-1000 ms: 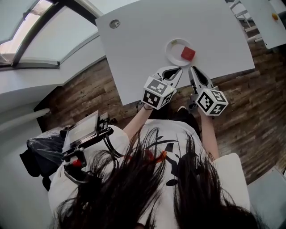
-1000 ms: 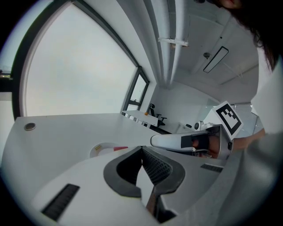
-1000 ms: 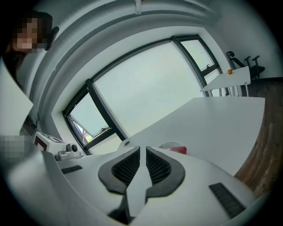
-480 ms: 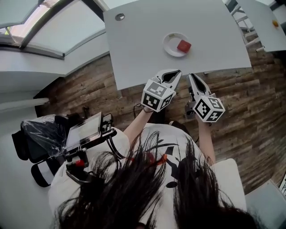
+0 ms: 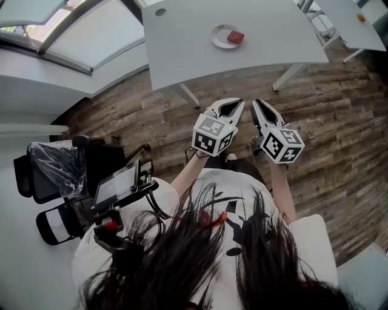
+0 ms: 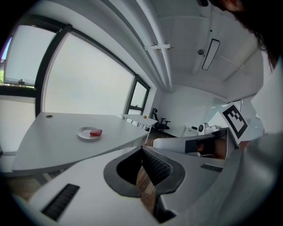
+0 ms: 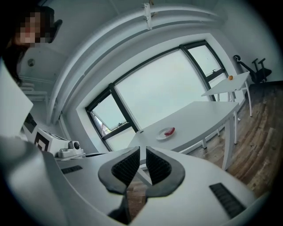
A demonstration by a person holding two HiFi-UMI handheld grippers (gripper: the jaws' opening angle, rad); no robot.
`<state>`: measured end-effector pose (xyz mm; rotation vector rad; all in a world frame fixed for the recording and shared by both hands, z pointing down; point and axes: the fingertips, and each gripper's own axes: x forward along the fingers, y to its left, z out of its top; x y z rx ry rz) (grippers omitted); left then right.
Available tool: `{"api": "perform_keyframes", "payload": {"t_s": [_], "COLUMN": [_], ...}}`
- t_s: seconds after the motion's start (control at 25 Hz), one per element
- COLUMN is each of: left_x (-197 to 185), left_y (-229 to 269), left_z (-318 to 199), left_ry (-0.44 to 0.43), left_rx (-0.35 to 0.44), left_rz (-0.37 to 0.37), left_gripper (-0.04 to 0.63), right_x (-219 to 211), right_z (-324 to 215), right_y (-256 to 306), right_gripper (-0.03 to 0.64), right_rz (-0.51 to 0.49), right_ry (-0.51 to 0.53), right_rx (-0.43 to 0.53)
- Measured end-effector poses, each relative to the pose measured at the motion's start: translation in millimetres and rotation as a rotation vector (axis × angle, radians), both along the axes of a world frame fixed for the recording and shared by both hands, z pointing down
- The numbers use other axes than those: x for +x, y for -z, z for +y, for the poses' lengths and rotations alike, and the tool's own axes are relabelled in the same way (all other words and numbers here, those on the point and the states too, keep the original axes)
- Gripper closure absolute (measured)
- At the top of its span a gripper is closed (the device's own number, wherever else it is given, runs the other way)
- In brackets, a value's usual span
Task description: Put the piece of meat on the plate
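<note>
A red piece of meat [image 5: 236, 37] lies on the right side of a small white plate [image 5: 219, 37], which stands on the grey table [image 5: 182, 48] at the top of the head view. Both grippers hang over the wooden floor, well short of the table. My left gripper [image 5: 234, 104] is shut with nothing in it, and my right gripper [image 5: 259, 104] beside it is shut and empty too. The left gripper view shows the plate [image 6: 85, 133] and meat [image 6: 96, 132] far off to the left. The right gripper view has the meat [image 7: 170, 131] on the plate [image 7: 162, 135] ahead, beyond its jaws.
Wooden floor [image 5: 339, 121] lies between me and the table, whose legs [image 5: 188, 95] stand near its front edge. A second table [image 5: 354, 27] with a small orange object [image 5: 362, 17] stands at the upper right. A black chair [image 5: 54, 169] is at the left.
Both grippers have drawn back from the table's edge and now hang over the floor. The table, plate and meat look farther away. The meat stays on the plate.
</note>
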<state>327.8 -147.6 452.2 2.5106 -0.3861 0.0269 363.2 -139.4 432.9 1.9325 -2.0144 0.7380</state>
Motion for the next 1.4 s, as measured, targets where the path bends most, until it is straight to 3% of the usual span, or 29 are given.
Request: {"api": "perform_keyframes", "payload": {"t_s": [0.16, 0.48, 0.84, 1.4], "left_x": [-9.9, -17.0, -65.1, -179.6], "left_y": [7.3, -3.3, 2.5, -20.6], "left_z": [52.9, 61.4, 112.2, 175.5], "left_ry": [0.001, -0.005, -0.003, 0.035], "left_rx": [0.008, -0.006, 0.038, 0.016], "left_rz": [-0.015, -0.077, -0.118, -0.096], "left_gripper": [0.589, 0.589, 0.589, 0.589], "right_x": [-11.9, -14.5, -57.9, -164.5], "right_z": [43.1, 40.5, 74.1, 143.1], "right_y": [9.3, -11.2, -1.8, -23.6], "right_gripper": [0.566, 0.566, 0.566, 0.566], "right_rz": [-0.012, -0.064, -0.065, -0.066], "right_ry": [0.015, 0.025, 0.050, 0.029], "right_rx": [0.008, -0.036, 0.009, -0.007]}}
